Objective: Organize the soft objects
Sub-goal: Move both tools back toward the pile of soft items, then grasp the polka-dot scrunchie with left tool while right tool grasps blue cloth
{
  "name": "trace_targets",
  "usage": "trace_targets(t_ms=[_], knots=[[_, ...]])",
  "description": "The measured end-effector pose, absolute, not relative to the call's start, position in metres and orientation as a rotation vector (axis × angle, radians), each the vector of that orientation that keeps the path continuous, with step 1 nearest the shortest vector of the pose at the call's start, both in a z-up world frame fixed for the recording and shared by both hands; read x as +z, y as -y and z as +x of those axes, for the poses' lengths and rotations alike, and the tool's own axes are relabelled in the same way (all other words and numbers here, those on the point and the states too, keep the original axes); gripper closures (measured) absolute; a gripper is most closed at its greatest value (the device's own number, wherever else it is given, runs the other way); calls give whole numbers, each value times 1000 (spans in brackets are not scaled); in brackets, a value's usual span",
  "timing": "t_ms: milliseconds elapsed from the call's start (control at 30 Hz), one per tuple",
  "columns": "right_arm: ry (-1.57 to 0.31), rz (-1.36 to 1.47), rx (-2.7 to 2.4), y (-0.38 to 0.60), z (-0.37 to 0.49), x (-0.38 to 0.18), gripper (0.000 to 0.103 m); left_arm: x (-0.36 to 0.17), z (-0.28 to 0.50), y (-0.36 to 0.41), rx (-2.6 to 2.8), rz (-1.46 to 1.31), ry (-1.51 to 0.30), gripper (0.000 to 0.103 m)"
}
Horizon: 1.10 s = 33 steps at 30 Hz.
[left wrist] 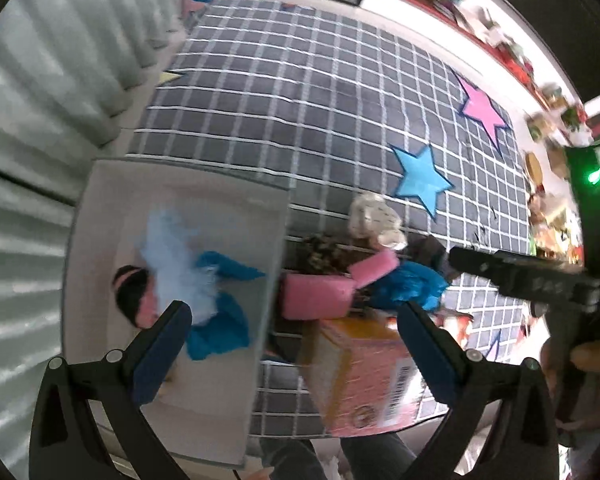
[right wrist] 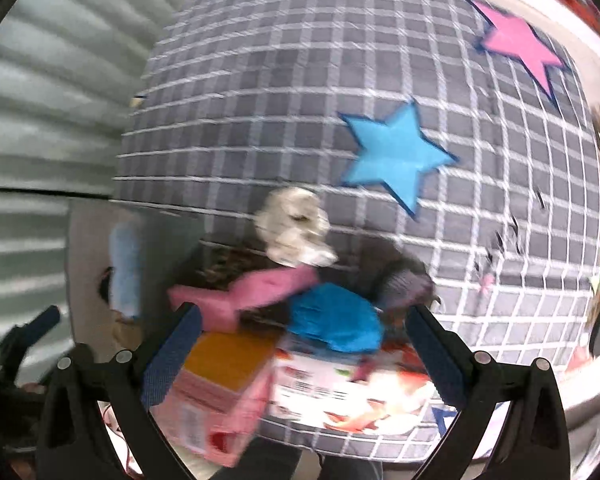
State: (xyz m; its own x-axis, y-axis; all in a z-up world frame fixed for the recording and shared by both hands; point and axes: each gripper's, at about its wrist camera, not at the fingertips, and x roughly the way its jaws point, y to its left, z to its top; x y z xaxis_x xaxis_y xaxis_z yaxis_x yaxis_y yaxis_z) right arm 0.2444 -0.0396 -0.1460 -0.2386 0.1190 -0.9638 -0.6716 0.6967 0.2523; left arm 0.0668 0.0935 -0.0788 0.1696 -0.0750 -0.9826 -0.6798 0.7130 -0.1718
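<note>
Lying in a loose heap on the grey rug with white grid lines (left wrist: 340, 92) are the soft things: a pink rectangular foam sponge (left wrist: 314, 295), a second pink sponge (left wrist: 374, 265) leaning over it, a crumpled bright-blue cloth (left wrist: 410, 286), a cream-coloured plush lump (left wrist: 374, 216) behind them and a dark brownish soft item (right wrist: 404, 280) to the right of the cloth. Just left of the heap stands a shallow white rectangular bin (left wrist: 100, 216); inside it are a pale-blue fluffy piece (left wrist: 172, 248), a blue cloth (left wrist: 220, 320) and a black-and-pink soft toy (left wrist: 134, 296).

In front of the heap are a pink and orange cardboard box (left wrist: 360, 376) and a white carton with red print (right wrist: 340, 396), the bright-blue cloth resting partly on the carton.

The left gripper (left wrist: 296, 344) hangs above the bin's edge and the pink box, its blue-padded fingers spread wide and holding nothing. The right gripper (right wrist: 300, 348) hovers over the boxes and heap, likewise spread and empty. A blue star (left wrist: 420, 178) and a pink star (left wrist: 482, 110) mark the rug farther back. Both views are motion-blurred.
</note>
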Motion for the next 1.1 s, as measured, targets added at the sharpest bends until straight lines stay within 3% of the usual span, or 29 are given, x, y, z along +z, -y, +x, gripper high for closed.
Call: trace_targets(t_ms=[567, 1100], knots=[[-1945, -353, 702, 68, 231, -263, 1, -107, 158, -70, 459, -594, -1500, 0], [-1743, -371, 494, 151, 317, -261, 1, -197, 225, -53, 455, -568, -1723, 0]])
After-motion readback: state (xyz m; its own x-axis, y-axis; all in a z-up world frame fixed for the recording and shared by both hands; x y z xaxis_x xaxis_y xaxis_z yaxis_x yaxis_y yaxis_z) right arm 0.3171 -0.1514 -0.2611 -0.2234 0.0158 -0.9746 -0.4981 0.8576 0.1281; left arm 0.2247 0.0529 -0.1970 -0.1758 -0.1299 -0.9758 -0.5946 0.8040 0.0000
